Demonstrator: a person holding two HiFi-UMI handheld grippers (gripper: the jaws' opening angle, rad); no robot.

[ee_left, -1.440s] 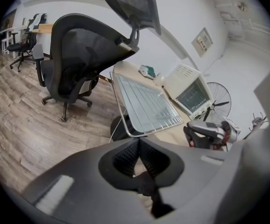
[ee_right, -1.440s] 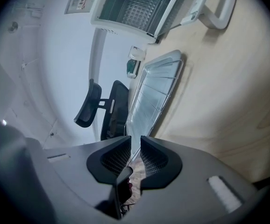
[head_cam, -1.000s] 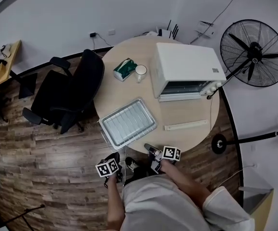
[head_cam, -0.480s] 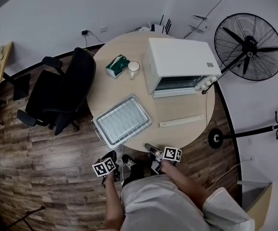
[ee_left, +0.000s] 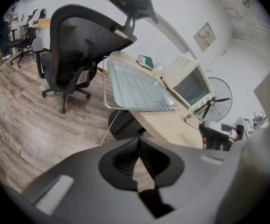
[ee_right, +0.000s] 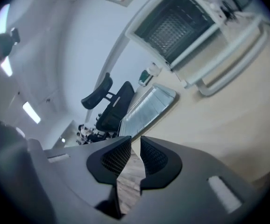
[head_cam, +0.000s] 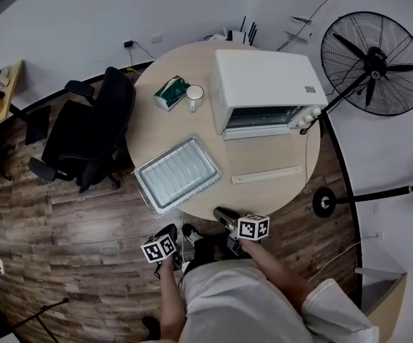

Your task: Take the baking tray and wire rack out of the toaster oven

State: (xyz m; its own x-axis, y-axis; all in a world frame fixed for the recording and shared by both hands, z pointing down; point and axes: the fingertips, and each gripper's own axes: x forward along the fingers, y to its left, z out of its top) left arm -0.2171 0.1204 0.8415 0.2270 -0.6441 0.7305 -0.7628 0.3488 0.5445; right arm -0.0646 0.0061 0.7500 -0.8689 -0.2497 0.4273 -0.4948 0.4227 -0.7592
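Holding both tools off the near rim of the round table (head_cam: 292, 184), I have the left gripper (head_cam: 168, 233) with its pads met at the tips and nothing between them, and the right gripper (head_cam: 225, 214) with a narrow slit between its pads, through which only the wood floor shows. The baking tray (head_cam: 178, 174) lies on the table ahead of the left gripper and up-left of the right one. It sits askew to the rim, its near-left corner past the table edge and over the floor. The wire rack (ee_left: 105, 83) lies in it, and in the left gripper view its thin wire frame juts beyond the tray's side into open air. The toaster oven (head_cam: 264, 81) stands at the far side, straight beyond the right gripper, its glass front facing me. A white strip (head_cam: 267, 175) lies on the table between that front and the right gripper, roughly parallel to the near rim. Bare tabletop runs between the tray's right edge and the strip. A mug (head_cam: 194, 97) and a green tissue pack (head_cam: 169, 93) stand beyond the tray, just left of the oven. Left of the left gripper, a strip of floor separates the table edge from a black office chair (head_cam: 92, 134). A standing fan (head_cam: 374, 63) is off the table's far right edge.
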